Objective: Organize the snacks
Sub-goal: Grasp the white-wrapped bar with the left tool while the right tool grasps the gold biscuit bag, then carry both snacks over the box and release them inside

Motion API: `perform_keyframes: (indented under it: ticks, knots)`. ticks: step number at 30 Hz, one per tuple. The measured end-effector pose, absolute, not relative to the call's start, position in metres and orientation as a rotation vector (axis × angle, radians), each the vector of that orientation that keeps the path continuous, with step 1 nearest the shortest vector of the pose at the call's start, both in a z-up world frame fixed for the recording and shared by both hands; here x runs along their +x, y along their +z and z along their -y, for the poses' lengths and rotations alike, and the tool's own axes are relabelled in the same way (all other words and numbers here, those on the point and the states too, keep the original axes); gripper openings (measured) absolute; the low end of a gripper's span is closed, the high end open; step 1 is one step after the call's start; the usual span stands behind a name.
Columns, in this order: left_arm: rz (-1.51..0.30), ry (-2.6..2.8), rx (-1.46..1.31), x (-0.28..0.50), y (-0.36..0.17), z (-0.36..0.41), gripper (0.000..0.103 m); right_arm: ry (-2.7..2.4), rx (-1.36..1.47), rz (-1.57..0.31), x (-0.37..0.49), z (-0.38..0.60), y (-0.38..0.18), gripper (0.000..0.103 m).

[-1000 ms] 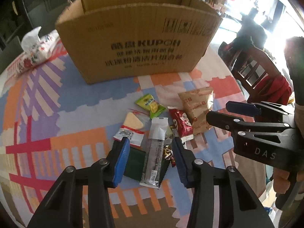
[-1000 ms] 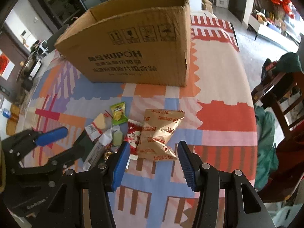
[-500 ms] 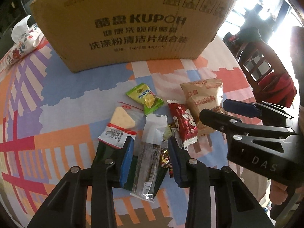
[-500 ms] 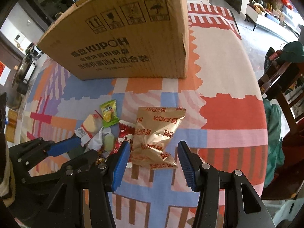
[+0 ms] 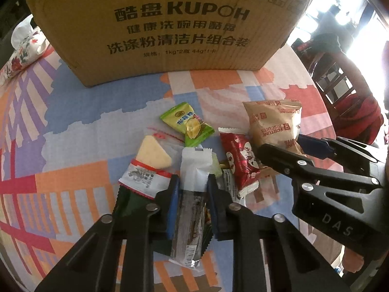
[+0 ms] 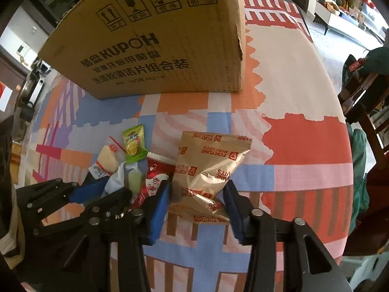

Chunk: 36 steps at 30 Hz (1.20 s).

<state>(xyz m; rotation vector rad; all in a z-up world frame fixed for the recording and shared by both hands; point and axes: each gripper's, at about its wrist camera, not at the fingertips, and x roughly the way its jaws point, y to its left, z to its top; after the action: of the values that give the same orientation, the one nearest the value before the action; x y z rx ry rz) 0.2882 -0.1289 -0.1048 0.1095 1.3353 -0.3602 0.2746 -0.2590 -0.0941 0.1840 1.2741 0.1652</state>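
A round worktop [image 6: 291, 92] under a patchwork cloth of orange, blue and white carries a large cardboard box [image 5: 155, 29] printed KUPOH, with wooden chairs [image 6: 364, 102] draped in clothing at its edge. Only the left wrist view takes in a floral tissue pack [image 5: 22, 51] beside the box; only the right wrist view shows a bright room with cabinets beyond. In front of the box lies a cluster of snacks. The gold biscuit bag [image 6: 206, 170] sits between the spread blue pads of the right tongs [image 6: 198, 209], both close against its sides. The red packet [image 5: 240, 160] lies just beside it, then the green candy [image 5: 187, 124] and a wedge-shaped cake packet [image 5: 148, 163]. The left tongs [image 5: 192, 206] pinch a long clear-wrapped bar [image 5: 192, 209] lying on a dark green packet [image 5: 131, 204].
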Motion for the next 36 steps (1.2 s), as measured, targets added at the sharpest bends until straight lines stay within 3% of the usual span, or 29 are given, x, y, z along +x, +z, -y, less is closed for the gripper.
perform_keyframes:
  ticks: [11,36]
  knots:
    - [-1.274,-0.364,0.057,0.279,-0.083,0.11,0.018,0.134,0.089,-1.196,0.26,0.256,-0.073,0.041]
    - [-0.956,-0.39,0.026,0.249,0.032,0.085,0.017,0.206,-0.003,-0.906,0.224,0.227,0.031,0.041]
